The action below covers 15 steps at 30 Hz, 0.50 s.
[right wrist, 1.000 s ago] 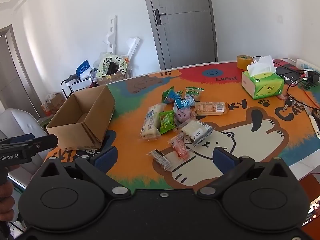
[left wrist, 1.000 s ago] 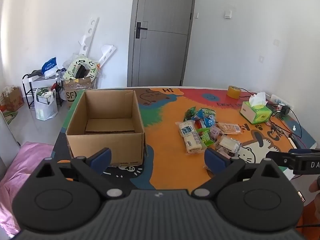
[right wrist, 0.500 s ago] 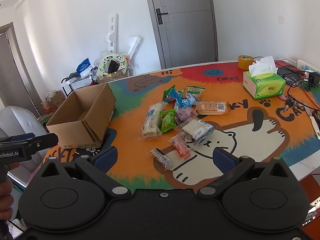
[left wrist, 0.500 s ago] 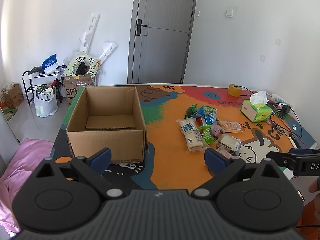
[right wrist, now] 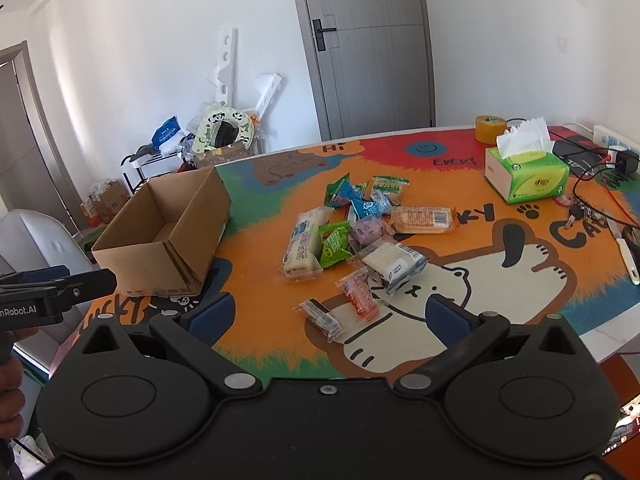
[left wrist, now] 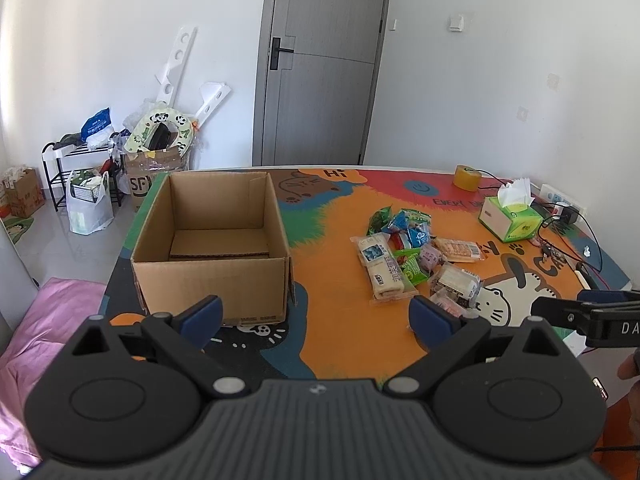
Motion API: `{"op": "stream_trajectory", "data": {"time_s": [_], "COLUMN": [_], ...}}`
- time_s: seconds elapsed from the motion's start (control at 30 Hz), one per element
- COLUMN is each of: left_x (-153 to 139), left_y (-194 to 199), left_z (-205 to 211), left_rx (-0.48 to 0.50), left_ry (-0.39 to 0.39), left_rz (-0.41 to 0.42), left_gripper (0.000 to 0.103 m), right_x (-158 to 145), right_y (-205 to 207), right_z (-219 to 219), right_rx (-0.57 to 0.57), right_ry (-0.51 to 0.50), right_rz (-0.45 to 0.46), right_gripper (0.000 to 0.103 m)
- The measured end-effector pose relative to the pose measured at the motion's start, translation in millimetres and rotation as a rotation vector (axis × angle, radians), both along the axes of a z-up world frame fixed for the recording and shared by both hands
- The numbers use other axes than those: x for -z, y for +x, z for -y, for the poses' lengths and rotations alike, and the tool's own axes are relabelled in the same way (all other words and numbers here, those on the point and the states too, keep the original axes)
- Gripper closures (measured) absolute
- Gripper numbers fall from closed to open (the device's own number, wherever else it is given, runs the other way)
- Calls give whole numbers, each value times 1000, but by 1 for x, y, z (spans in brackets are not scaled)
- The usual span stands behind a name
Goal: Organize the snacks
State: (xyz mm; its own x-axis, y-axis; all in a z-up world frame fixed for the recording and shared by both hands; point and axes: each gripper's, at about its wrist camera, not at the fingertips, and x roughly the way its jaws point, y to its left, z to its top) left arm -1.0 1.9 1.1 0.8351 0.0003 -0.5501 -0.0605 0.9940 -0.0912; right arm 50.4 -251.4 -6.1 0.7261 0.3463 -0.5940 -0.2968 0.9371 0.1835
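1. Nearest me, the left gripper [left wrist: 316, 316] hangs over the near edge of the table [left wrist: 340, 344] with its blue-padded fingers [left wrist: 202, 316] spread wide and nothing between them
2. The right gripper [right wrist: 328, 314] is off to that side at the same near edge, likewise released, jaws wide apart and nothing in them
3. Just past the left gripper sits a cardboard box [left wrist: 212, 240], upright, top flaps open, only a flat cardboard sheet on its bottom
4. Right of the box, well apart from it, the snacks [right wrist: 352, 236] lie in a loose heap on the orange part of the mat; none is in the box
5. Closest of the heap are a small clear packet [right wrist: 322, 316] and a red-orange one [right wrist: 360, 294] beside it
6. Behind them lie a long white pack [right wrist: 302, 242], a green pouch [right wrist: 334, 240] touching it, and a biscuit pack [right wrist: 420, 220]
7. Further right stands a green tissue box [right wrist: 526, 174], with a roll of tape [right wrist: 490, 128] behind it
8. At the back, a grey door [left wrist: 324, 64], shut
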Motion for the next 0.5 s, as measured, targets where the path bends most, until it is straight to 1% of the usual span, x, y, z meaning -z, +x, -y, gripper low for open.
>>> {"op": "stream_trajectory", "data": {"time_s": [0.5], "left_x": [2], "left_y": [1], "left_z": [0], "left_rx": [1], "left_ry": [-6], "left_rz": [-8], "left_gripper": [4], "right_x": [-1], "right_y": [-1], "right_z": [0], "right_rx": [2], "right_ry": [-7], "right_rz": [7], "right_gripper": [0]}}
